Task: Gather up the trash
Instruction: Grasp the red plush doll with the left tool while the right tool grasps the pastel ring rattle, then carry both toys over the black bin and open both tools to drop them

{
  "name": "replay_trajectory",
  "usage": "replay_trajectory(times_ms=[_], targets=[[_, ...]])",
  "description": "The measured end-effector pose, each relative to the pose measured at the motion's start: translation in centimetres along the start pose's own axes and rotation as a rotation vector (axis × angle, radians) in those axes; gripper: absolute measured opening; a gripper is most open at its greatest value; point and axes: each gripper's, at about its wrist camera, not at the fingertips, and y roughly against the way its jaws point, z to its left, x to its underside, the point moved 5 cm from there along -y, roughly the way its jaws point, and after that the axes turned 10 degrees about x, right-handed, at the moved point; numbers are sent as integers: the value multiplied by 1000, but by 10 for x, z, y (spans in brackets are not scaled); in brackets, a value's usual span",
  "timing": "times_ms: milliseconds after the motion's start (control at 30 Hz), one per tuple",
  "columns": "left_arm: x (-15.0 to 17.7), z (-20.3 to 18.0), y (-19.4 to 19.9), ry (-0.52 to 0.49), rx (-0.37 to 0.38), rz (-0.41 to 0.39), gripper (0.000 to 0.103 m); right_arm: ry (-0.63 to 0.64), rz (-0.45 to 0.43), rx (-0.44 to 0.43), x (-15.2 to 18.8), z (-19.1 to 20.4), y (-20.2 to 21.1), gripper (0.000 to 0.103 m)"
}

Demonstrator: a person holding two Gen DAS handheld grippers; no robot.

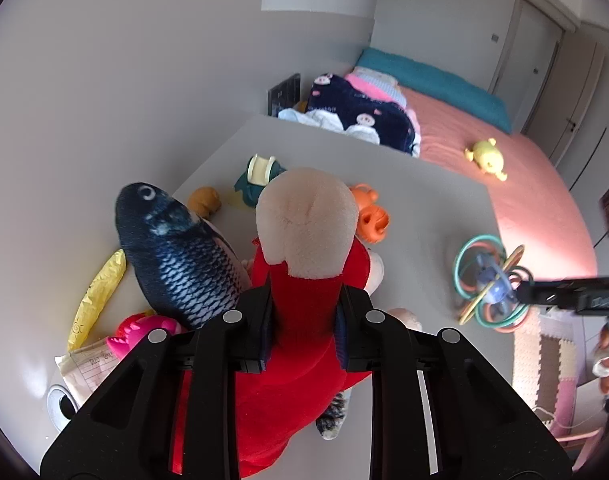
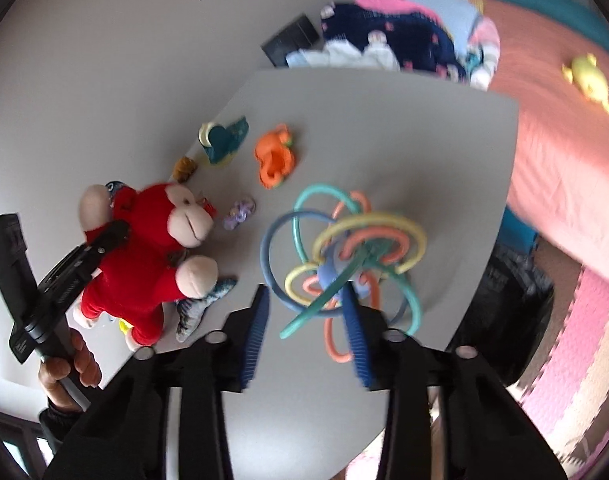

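Two grippers on grey table (image 2: 444,152). Left gripper (image 1: 304,316) clamped on red monkey plush (image 1: 304,280) arm, plush at table's 9 o'clock. Right gripper (image 2: 308,324) jaws narrowed around ring rattle (image 2: 344,256) at centre; firm grip unclear through blur.

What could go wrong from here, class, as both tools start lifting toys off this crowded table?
1. The left tool pinches only the red monkey's arm; the hanging body may drag the fish plush leaning on it.
2. The right tool seems to hold just a few thin loops of the ring rattle; these could slip out.
3. The rattle sits near the table's edge and might fall off.
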Motion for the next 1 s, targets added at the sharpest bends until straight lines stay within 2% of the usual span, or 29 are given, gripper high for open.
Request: replay_trajectory(times_ms=[67,200,300,367,667,1000], targets=[[-3,0,3,10,9,-10,23,-20,-21,-43,0,1,1,16],[-11,-9,13,-6,27,-27,22,-17,-72,-87,-2,4,17,6],[-21,-21,20,-29,33,-40,21,15,-141,-56,-7,4,41,6],[-30,-32,25,-40,37,-50,21,9,-154,-72,-9,0,55,6],[-61,-97,34,-125,72,-87,20,5,-259,-18,-10,-33,127,6],[-89,-195,48,-255,176,-125,20,-63,-336,70,-2,-103,185,6]])
